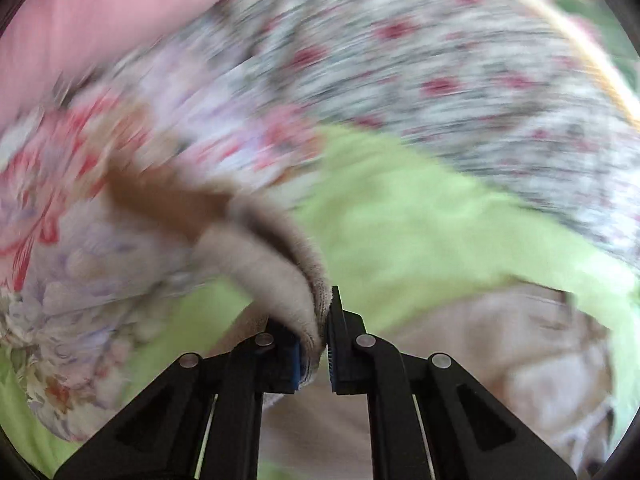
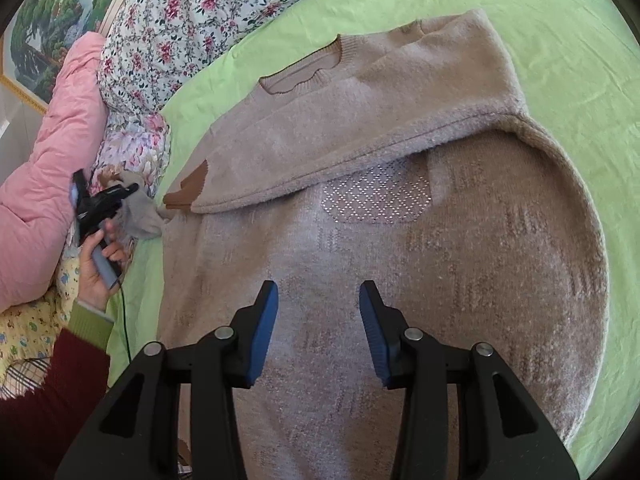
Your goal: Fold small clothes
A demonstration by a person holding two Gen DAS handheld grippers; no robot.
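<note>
While your left gripper [image 1: 320,344] clamps the sleeve [image 1: 276,276] of the beige sweater [image 2: 360,240] at the sweater's left edge, your right gripper [image 2: 319,332] hovers part-open and empty over its body. That sweater lies flat on the green sheet [image 2: 560,60], one sleeve folded across its chest.

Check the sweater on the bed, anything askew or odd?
One sleeve is folded across the sweater on a slant, not square to the body. The other sleeve's cuff is pinched in the left tool and pulled off to the side. The right tool hangs open. No damage shows.
</note>
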